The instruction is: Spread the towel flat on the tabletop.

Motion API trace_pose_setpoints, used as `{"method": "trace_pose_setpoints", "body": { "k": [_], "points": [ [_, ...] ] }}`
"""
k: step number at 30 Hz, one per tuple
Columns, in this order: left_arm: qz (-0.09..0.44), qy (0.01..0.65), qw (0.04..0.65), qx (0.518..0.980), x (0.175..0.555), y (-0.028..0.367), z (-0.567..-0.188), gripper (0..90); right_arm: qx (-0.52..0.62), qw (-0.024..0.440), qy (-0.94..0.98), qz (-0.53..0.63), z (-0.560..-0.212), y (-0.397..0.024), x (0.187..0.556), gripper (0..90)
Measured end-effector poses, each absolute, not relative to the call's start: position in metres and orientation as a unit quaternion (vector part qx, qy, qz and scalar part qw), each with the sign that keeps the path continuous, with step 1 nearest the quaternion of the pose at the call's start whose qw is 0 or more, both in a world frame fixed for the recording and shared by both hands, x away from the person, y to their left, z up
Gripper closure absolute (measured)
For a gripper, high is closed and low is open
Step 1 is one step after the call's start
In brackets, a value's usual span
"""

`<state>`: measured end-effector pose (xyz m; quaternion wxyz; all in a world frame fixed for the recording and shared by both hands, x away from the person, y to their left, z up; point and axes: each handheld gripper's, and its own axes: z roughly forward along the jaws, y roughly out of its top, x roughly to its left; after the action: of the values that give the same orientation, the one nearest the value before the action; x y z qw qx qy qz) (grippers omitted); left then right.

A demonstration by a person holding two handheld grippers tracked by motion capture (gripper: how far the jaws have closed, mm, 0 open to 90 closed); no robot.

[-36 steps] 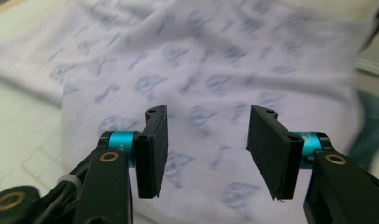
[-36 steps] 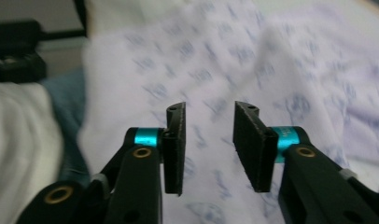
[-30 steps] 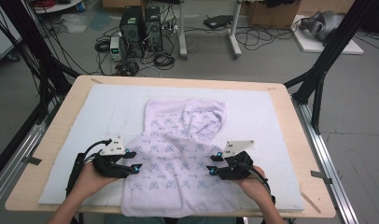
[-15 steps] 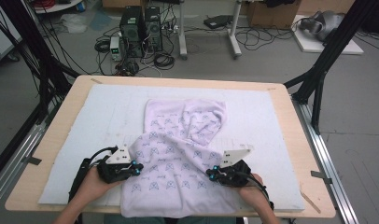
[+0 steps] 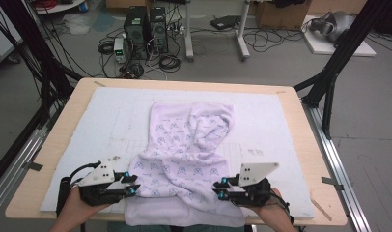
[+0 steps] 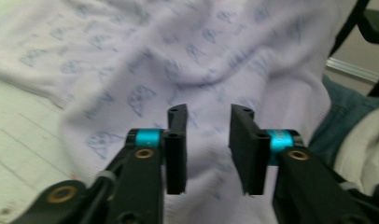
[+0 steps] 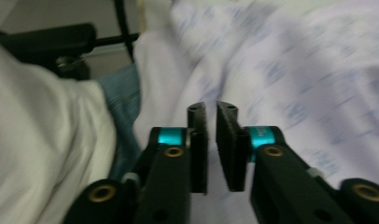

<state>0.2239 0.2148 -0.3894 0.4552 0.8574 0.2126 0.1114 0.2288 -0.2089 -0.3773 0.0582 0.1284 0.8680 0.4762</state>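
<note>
Each hand-held gripper, left (image 5: 131,187) and right (image 5: 217,189), has just been opening, jaws parted and empty beside the limp, light towel (image 5: 189,145); best pinched at its near corners.

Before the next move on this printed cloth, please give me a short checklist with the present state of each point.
1. Left claw free of cloth: ok, jaws apart after opening, nothing between.
2. Right claw free: ok, narrow gap, empty.
3. Cloth flat: not ok, far right corner is bunched.
4. Cloth fully on the white mat: not ok, the near hem hangs over the edge.
5. Claws at both near sides of cloth: ok.
</note>
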Motion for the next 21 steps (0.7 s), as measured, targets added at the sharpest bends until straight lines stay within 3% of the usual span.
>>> {"method": "trace_pose_setpoints", "body": {
  "k": [4, 9, 12, 14, 17, 21],
  "points": [
    [0.134, 0.229, 0.45, 0.852, 0.245, 0.211, -0.391, 57.7, 0.148, 0.092, 0.877, 0.448, -0.38, -0.207, 0.25, 69.8],
    [0.142, 0.252, 0.394, 0.872, 0.275, 0.2, -0.417, 54.0, 0.189, 0.079, 0.896, 0.393, -0.418, -0.201, 0.284, 63.8],
    [0.136, 0.26, 0.339, 0.894, 0.287, 0.193, -0.433, 63.5, 0.207, 0.065, 0.904, 0.369, -0.438, -0.2, 0.293, 63.4],
    [0.122, 0.263, 0.364, 0.885, 0.287, 0.195, -0.438, 73.3, 0.224, 0.049, 0.891, 0.393, -0.445, -0.207, 0.295, 67.5],
    [0.119, 0.268, 0.383, 0.876, 0.281, 0.198, -0.441, 86.0, 0.224, 0.048, 0.889, 0.397, -0.445, -0.21, 0.294, 84.7],
    [0.135, 0.266, 0.383, 0.874, 0.272, 0.198, -0.441, 87.8, 0.195, 0.036, 0.9, 0.388, -0.443, -0.206, 0.287, 87.5]
  ]
}}
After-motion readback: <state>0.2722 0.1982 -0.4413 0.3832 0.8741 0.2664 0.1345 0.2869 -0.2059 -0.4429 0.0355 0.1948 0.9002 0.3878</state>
